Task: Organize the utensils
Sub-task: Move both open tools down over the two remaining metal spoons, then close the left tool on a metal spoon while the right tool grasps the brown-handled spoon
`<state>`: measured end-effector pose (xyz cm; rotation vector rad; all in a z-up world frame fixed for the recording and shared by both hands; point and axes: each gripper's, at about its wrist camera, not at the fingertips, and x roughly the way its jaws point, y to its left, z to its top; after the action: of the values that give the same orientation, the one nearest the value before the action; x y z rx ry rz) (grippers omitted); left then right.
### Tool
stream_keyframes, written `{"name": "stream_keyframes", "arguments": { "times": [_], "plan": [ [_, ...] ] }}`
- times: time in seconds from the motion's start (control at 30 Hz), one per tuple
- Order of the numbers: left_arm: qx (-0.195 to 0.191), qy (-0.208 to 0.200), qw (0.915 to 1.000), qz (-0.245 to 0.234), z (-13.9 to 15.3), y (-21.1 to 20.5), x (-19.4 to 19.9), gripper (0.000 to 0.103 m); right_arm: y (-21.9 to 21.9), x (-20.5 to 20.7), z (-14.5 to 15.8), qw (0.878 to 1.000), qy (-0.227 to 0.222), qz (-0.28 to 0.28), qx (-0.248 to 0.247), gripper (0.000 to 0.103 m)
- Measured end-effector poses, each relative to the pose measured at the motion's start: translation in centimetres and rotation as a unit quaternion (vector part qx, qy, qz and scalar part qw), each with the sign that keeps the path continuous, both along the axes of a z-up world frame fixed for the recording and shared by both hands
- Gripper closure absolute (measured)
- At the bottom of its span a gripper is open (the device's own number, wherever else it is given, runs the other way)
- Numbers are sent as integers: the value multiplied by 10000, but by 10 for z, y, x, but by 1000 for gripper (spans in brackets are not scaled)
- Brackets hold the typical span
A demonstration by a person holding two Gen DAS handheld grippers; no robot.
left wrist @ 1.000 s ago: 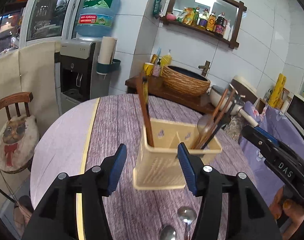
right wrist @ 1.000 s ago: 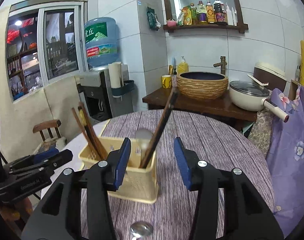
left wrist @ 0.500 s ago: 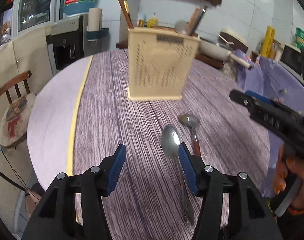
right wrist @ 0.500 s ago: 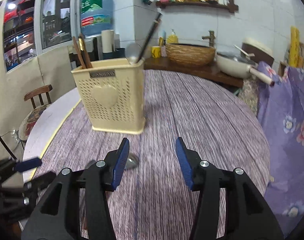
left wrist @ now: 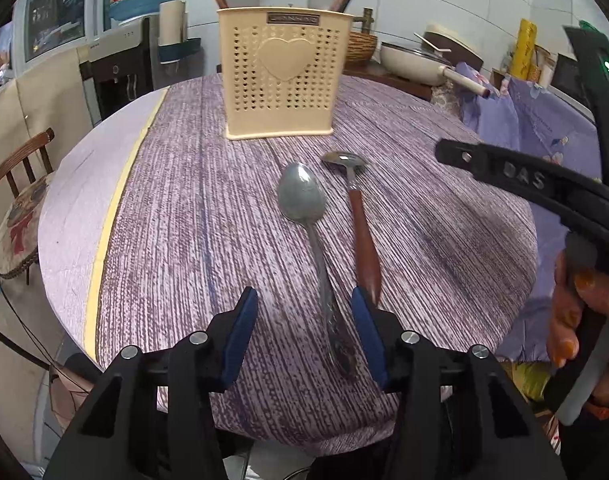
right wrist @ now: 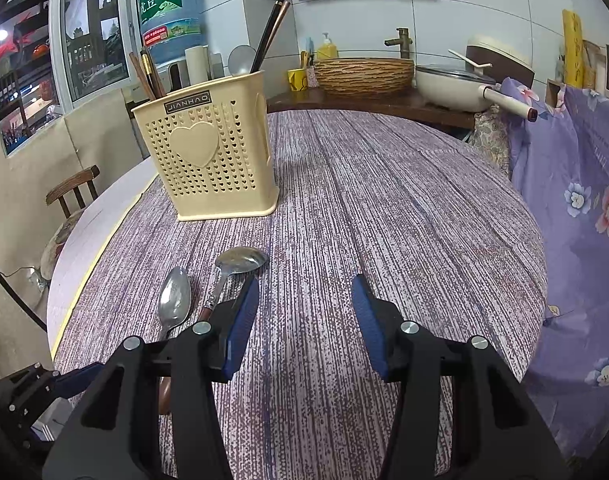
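Two spoons lie side by side on the worktop [left wrist: 176, 200] – an all-metal spoon [left wrist: 304, 204], then a brown-handled spoon [left wrist: 358, 216]. One cream utensil holder [left wrist: 280, 72] stands behind them. The left tongs [left wrist: 304, 320], jaws just narrowed yet spread, straddle the metal handle untouching. The right tongs [right wrist: 304, 316] gape over bare cloth – open room rightward to the rim.

Cream perforated utensil holder [left wrist: 279, 76] with a raised heart stood upright toward the table's [left wrist: 176, 208] far edge, holding chopsticks [right wrist: 148, 74] and a spoon. Nearer the front edge lay two spoons side by side: an all-metal spoon [left wrist: 302, 200] and a wooden-handled spoon [left wrist: 358, 216], bowls toward the holder.
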<state>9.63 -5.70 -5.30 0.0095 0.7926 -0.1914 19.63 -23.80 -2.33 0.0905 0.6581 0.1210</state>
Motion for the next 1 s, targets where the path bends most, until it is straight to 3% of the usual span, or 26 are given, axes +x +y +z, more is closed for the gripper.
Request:
{"name": "stream_keyframes", "arguments": {
  "times": [0.17,0.3,0.53,1.0],
  "plan": [
    [-161,-107,9995,269,12,7,24,54,2,0,-1,10000,36,-6,30,54],
    [-6,-68,9998,185,16,-2,44,54,1,-2,-2,10000,63,-3,64,54],
    [-24,245,9997,80,7,-17,64,54,-6,-4,-2,9999,89,-50,90,54],
    [311,410,9984,229,-3,-33,85,54,-8,-3,-5,9997,181,-94,148,54]
  ]
}}
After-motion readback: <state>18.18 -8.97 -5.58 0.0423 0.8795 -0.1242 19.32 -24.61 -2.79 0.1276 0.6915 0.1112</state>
